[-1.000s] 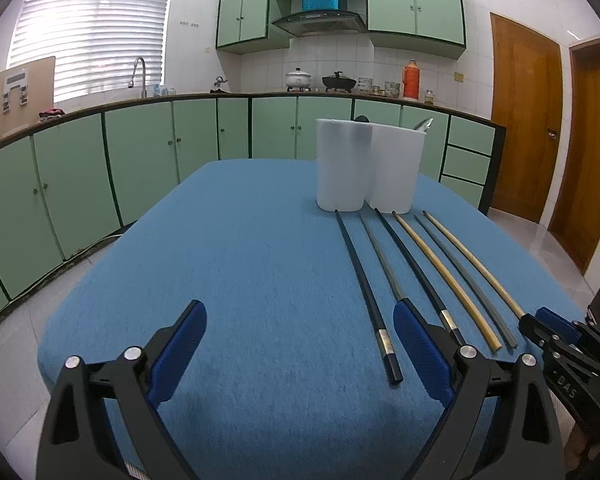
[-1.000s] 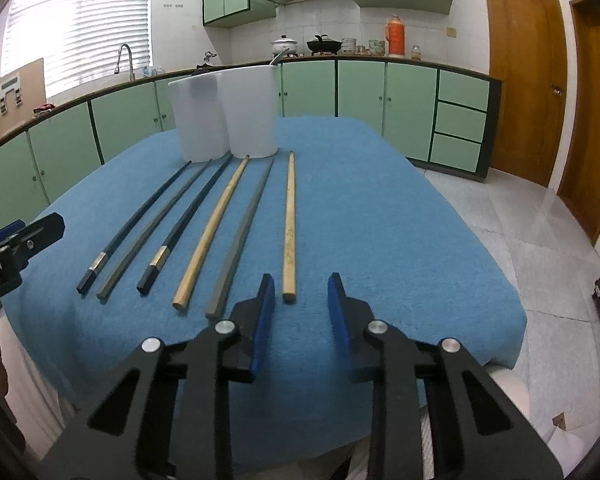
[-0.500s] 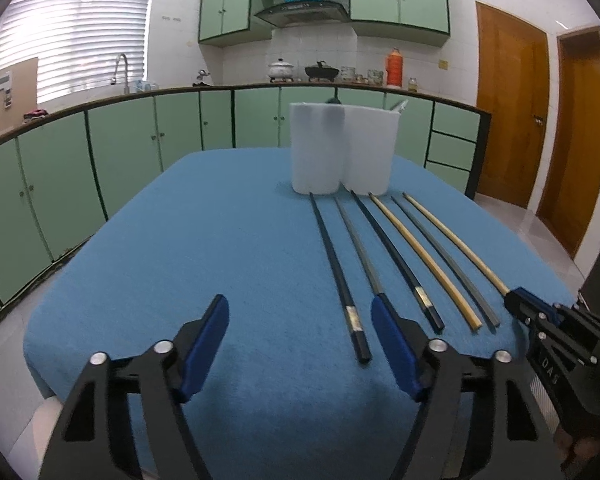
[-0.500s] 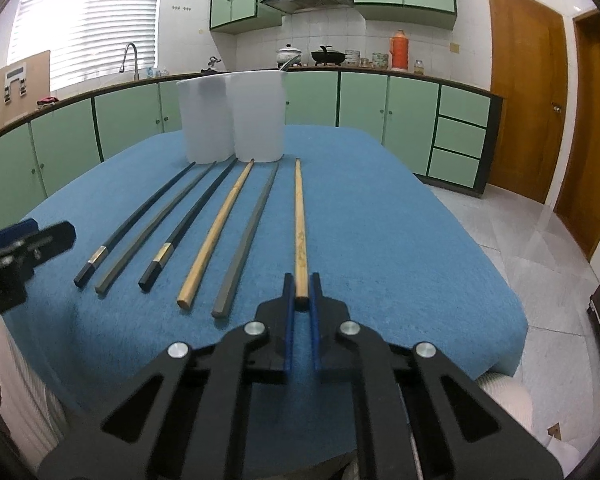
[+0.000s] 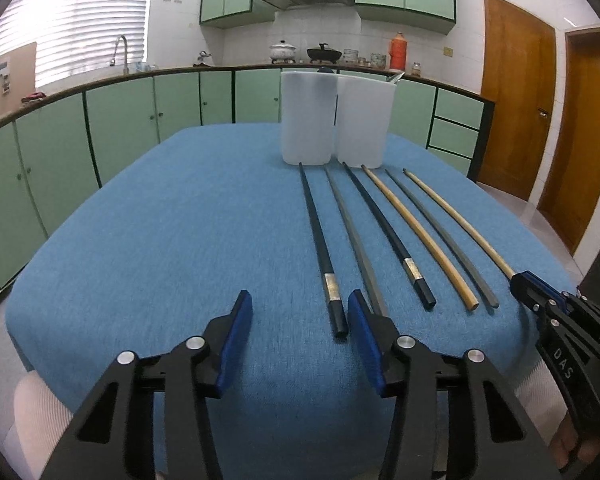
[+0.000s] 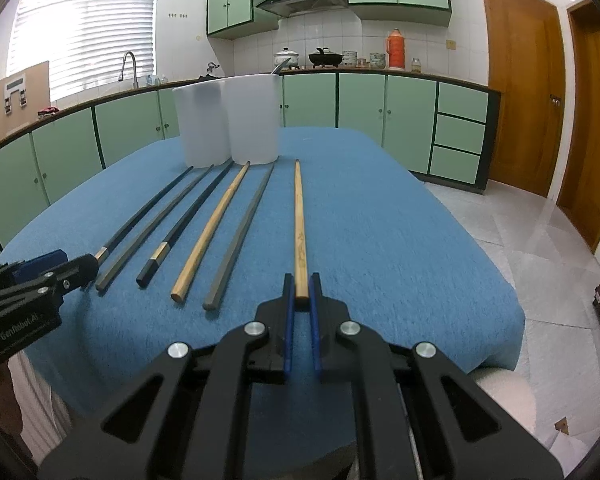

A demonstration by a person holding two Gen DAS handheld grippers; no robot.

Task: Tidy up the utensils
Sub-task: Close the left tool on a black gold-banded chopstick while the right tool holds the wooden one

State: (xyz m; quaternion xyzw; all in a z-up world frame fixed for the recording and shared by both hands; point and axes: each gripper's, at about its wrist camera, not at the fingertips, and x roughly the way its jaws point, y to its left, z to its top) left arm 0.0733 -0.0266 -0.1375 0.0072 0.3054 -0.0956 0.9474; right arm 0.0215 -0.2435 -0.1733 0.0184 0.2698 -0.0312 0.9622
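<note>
Right gripper: narrowed down onto the near end of the rightmost wooden chopstick, which sits pinched between its blue pads and otherwise lies along the cloth.
Left gripper: part-way open; its jaws have just been closing. The near tip of the leftmost black chopstick lies between them, close to the right pad, with no pad pressing on it.
Step in hand: picking up, judged from the pinch at the right and the half-closed jaws at the left.
Next move calls for: the left jaws to finish closing on the black tip, then a lift of each stick clear of the cloth and a tilt upright to drop it into a cup; a pinch at the very end may let a long stick swing.
Chopsticks: six in all, side by side on the blue tablecloth, far tips pointing at the cups. Two black with metal bands, two grey, two wooden.
Cups: two white, the left cup and the right cup, touching, at the far end of the table. Something metal pokes above the right one.
</note>
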